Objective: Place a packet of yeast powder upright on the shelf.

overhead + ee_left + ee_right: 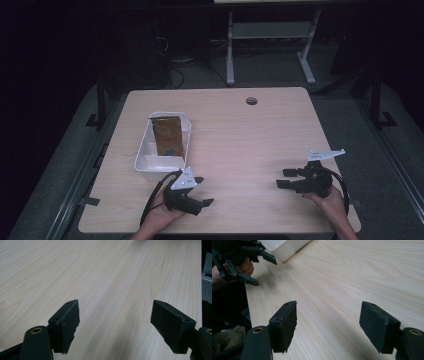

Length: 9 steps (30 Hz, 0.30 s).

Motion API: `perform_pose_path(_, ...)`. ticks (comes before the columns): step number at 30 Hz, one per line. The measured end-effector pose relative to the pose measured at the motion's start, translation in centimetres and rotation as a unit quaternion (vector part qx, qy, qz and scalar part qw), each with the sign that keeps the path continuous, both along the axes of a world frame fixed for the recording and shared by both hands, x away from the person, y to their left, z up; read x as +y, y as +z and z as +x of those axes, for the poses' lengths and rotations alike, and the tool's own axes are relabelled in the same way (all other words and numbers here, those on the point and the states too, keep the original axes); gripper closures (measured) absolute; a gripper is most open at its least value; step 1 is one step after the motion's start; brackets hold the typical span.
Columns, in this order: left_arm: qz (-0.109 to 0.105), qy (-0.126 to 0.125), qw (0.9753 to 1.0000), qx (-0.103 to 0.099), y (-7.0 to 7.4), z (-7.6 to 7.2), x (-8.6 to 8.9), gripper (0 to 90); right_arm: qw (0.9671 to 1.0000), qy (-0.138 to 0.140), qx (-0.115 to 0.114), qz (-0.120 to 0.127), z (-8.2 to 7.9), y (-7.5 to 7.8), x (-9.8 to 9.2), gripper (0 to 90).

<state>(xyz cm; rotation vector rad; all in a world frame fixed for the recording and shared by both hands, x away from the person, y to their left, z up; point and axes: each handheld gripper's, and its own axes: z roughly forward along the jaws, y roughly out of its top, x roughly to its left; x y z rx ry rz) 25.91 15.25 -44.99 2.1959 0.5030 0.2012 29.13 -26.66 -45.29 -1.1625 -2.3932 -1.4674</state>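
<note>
High view: near the front edge of the pale wooden table, the left gripper and right gripper gape wide, holding nothing. Farther back, beyond the left gripper, a white plastic bin contains a brown packet.

My left gripper and right gripper are black, each with two blocky, rough-edged rubber pads on arms with a brass-ringed hole. Each carries a grey three-cornered plate on top and trails a black cable. My forearms are bare, with no sleeves.
</note>
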Motion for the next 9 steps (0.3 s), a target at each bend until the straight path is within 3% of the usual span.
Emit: perform_pose_path(9, 0.002, -0.001, 1.0, -0.004, 0.0, -0.2, -0.1, 22.7, 0.9994, 0.0, -0.034, -0.01, -0.7, 0.6, 1.1, 28.3)
